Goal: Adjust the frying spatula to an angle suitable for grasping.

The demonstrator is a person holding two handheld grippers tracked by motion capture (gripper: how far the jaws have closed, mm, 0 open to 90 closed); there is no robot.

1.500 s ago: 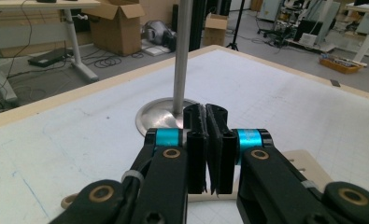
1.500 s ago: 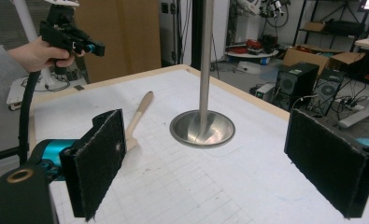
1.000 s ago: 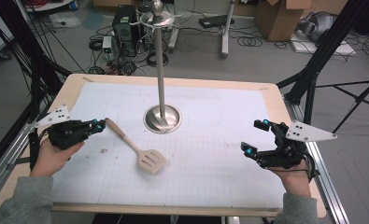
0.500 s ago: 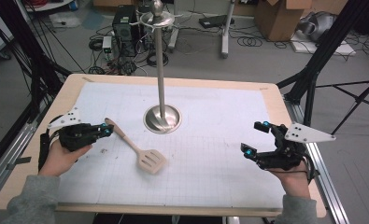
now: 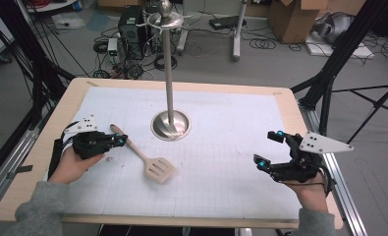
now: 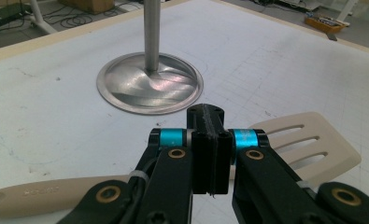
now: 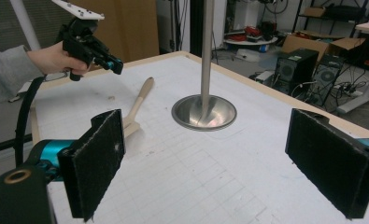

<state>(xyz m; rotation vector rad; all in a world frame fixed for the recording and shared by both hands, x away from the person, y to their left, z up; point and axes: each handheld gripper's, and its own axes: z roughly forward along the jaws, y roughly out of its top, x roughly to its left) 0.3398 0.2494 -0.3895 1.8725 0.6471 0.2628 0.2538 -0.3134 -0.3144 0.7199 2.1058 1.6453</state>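
The big tabletop holds a tall metal stand near its middle. A pale slotted spatula lies flat just left of the stand's base. The left tool hangs right over the spatula's handle, clenched tight with nothing inside. The right tool waits well apart, spread wide and holding nothing.

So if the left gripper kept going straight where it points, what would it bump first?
Probably the round metal base of the silver stand; the shut left gripper passes above the beige plastic slotted spatula, though depth is unclear.
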